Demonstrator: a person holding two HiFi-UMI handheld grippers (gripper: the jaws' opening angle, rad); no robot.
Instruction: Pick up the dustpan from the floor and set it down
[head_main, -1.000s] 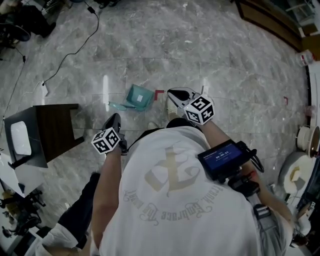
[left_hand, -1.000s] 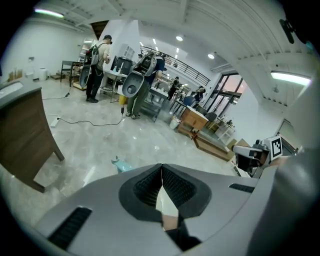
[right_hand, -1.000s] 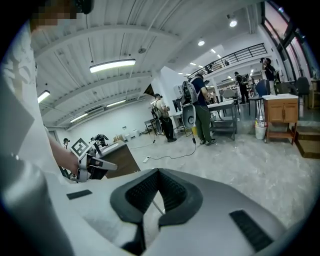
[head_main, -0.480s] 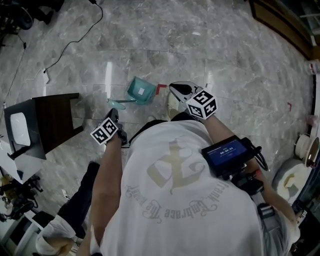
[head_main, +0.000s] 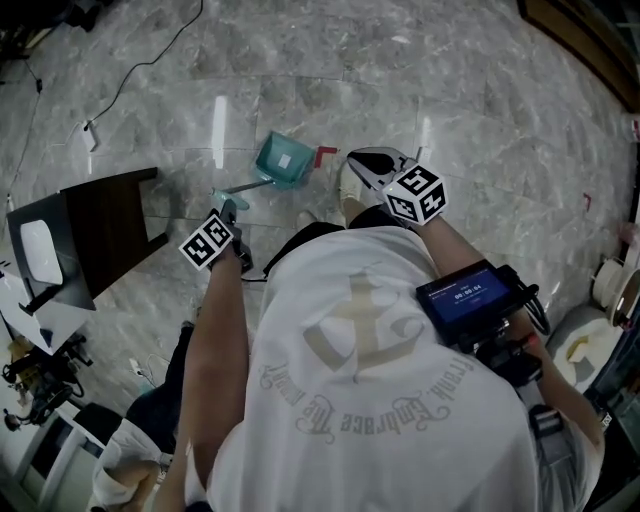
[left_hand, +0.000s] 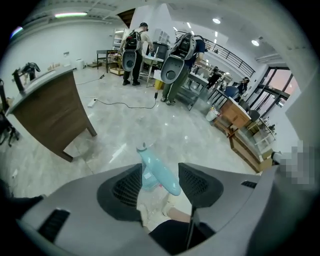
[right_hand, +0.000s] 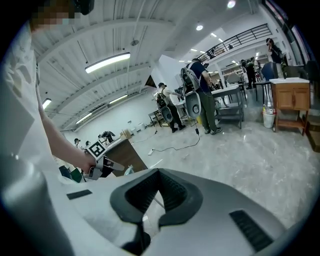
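Observation:
The teal dustpan lies on the marble floor ahead of me, its long pale handle reaching left toward my left gripper. In the left gripper view that handle runs between the jaws of the left gripper; they have just been opening and stand apart from it, not pressing. My right gripper hovers just right of the pan, above the floor. In its own view the right gripper has its jaws together, holding nothing.
A dark wooden table stands at the left, close to my left hand. A black cable trails over the floor at the back left. A small red piece lies against the pan. People with backpacks stand far off.
My left gripper has moved forward and down to the dustpan's handle. The right gripper has stayed beside the pan.

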